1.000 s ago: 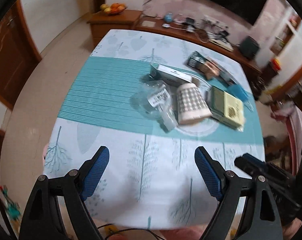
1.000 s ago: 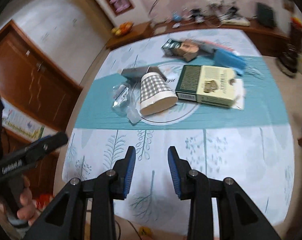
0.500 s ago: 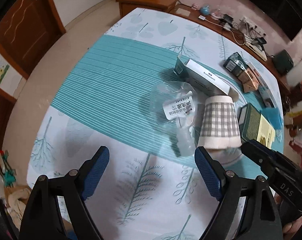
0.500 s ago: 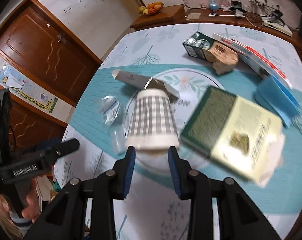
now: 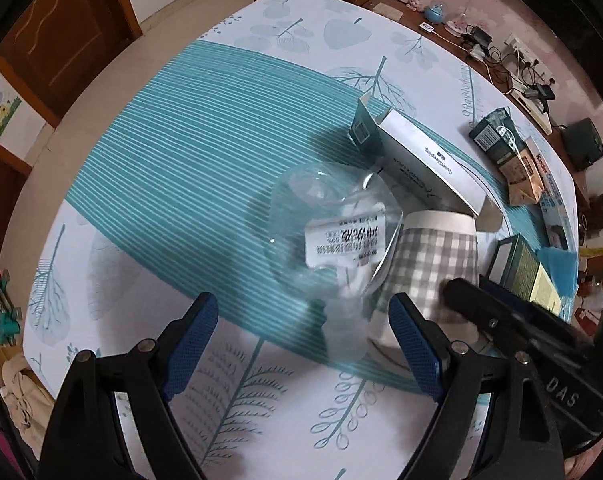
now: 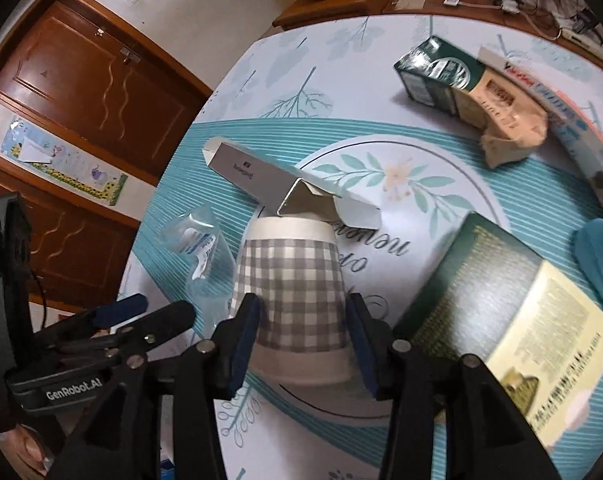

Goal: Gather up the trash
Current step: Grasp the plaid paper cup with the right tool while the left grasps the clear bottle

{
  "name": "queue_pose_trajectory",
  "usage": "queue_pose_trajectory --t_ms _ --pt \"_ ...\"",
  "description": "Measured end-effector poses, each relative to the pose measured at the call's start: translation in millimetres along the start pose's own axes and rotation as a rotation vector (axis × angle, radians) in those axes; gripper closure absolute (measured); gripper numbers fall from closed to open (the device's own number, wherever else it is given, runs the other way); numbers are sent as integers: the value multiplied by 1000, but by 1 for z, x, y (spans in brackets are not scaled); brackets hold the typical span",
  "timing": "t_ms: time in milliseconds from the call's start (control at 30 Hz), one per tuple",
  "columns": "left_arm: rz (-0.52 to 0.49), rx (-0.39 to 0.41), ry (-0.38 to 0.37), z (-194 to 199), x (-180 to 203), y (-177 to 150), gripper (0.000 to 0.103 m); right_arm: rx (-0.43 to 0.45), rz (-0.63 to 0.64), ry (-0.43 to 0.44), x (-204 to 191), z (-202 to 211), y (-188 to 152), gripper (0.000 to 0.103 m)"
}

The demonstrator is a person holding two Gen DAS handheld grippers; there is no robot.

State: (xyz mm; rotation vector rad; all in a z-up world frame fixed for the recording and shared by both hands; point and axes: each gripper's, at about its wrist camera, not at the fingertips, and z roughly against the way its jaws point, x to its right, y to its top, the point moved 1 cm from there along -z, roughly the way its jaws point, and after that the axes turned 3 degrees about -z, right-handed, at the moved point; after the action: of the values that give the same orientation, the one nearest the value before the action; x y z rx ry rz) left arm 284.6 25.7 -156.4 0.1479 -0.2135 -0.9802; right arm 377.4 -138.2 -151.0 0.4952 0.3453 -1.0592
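Right wrist view: right tongs (image 6: 301, 340), jaws just widened, straddle light, crushable paper cup (image 6: 289, 280) near its rim.

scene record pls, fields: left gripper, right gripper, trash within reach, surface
left gripper: left gripper open, nothing held, over the clear plastic bottle
right gripper: right gripper jaws just opening, straddling the checked paper cup lying on its side; contact unclear
trash within reach: bottle, cup, grey carton, green box
surface: table, teal leaf-print cloth
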Motion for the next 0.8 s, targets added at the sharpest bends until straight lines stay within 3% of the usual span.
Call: queue_pose_trajectory --t_ms 167,267,467,600,800 --pt "20 -10 -8 -8 2 9 20 -25 -68 94 9 -10 7 55" --pt "21 -13 0 -14 3 13 20 -24 -40 113 5 -12 9 55" --pt "18 -13 1 -23 2 20 21 -69 35 93 -7 -19 7 54" --pt "16 -24 5 -27 -2 24 36 -90 29 94 -5 -19 7 54" --pt "29 -28 1 -35 -3 27 36 -106 36 75 -3 -13 2 52"
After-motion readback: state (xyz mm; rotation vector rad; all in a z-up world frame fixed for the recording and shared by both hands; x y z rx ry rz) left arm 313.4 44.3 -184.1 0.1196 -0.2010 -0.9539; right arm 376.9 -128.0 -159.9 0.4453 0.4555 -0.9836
